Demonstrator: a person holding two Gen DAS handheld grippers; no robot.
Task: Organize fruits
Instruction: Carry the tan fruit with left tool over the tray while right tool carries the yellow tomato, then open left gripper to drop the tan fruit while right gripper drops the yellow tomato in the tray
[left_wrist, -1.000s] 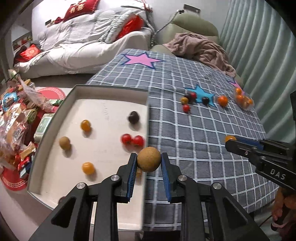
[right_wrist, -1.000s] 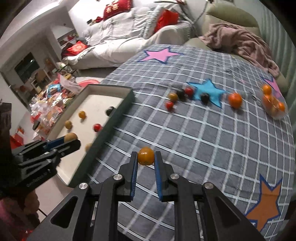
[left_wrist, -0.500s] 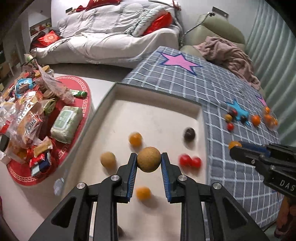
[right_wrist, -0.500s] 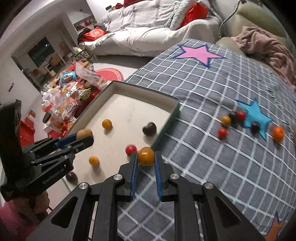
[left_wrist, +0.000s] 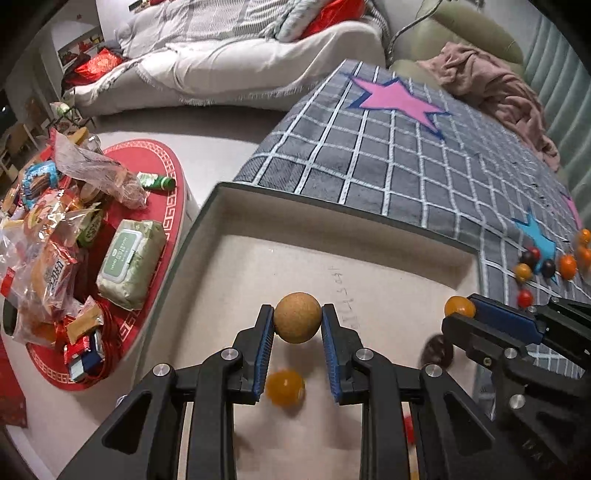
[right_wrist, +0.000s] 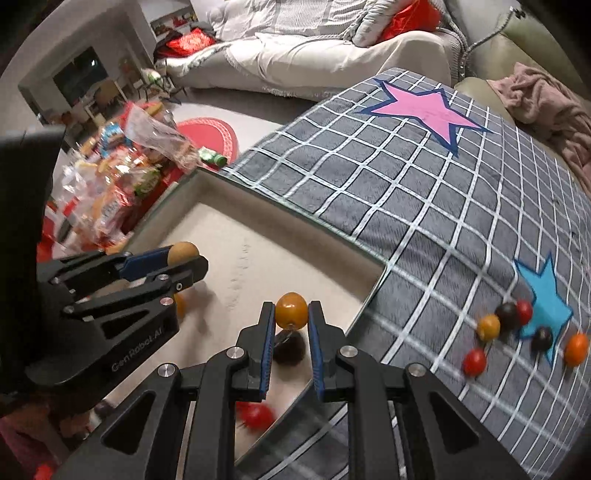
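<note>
My left gripper (left_wrist: 297, 325) is shut on a round brown fruit (left_wrist: 297, 322) and holds it above the beige floor of the tray (left_wrist: 369, 258). My right gripper (right_wrist: 291, 314) is shut on a small orange fruit (right_wrist: 291, 309) above the tray's right side (right_wrist: 295, 236); it also shows in the left wrist view (left_wrist: 456, 308). In the tray lie an orange fruit (left_wrist: 285, 387), a dark fruit (right_wrist: 290, 347) and a red fruit (right_wrist: 256, 415). Several loose fruits (right_wrist: 509, 325) lie on the checked cloth by the blue star (right_wrist: 545, 299).
The tray has raised walls and sits at the left edge of the grey checked cloth (left_wrist: 406, 158). A red round mat with snack packs (left_wrist: 74, 240) lies on the floor to the left. A sofa (left_wrist: 240, 62) and a pink blanket (left_wrist: 495, 88) lie beyond.
Both grippers have moved left and forward, from over the cloth to over the tray, each still holding its fruit. The tray's fruits now lie under and behind the fingers.
</note>
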